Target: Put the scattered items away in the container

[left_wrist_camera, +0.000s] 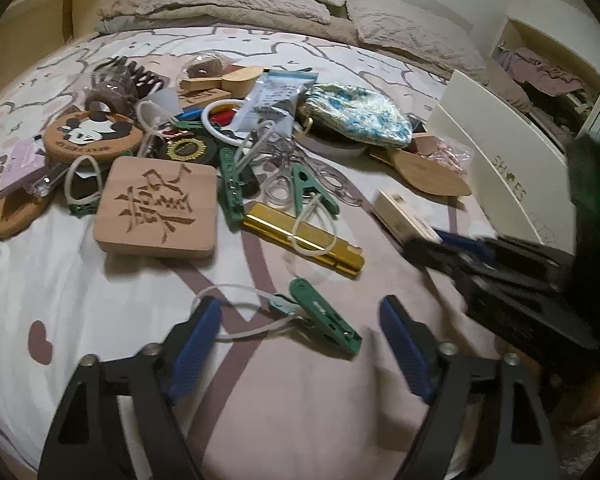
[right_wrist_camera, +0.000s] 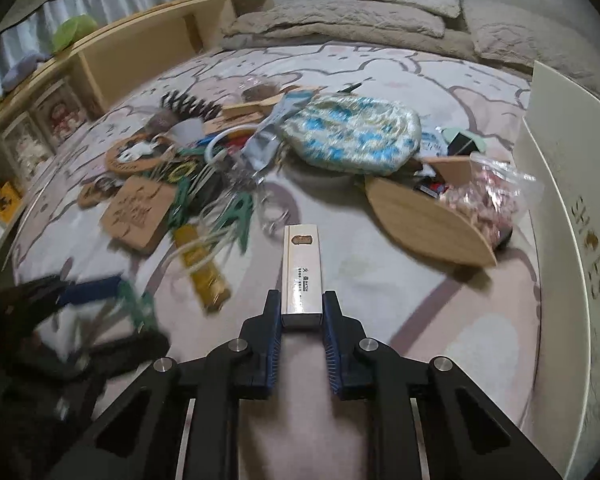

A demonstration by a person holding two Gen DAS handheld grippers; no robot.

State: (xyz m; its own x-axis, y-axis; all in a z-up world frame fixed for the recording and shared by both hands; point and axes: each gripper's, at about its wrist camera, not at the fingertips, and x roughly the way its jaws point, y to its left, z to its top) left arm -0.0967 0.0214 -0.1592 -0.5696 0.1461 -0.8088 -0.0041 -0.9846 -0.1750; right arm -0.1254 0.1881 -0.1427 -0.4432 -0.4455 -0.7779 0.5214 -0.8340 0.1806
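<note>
Between the right gripper's (right_wrist_camera: 301, 312) blue pads (right_wrist_camera: 274, 332) sits a white matchbox (right_wrist_camera: 302, 276). Beyond it lies a blue-and-gold patterned pouch (right_wrist_camera: 352, 140). A green clip (left_wrist_camera: 320, 320) lies between the left gripper's (left_wrist_camera: 300, 344) blue pads (left_wrist_camera: 194, 344).

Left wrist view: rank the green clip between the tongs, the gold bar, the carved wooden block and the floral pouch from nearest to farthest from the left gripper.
1. Green clip, lying between the open tongs of the left gripper.
2. Gold bar, just beyond, centre.
3. Carved wooden block, to the left; close to the bar in depth.
4. Floral pouch, far right of the pile.
</note>
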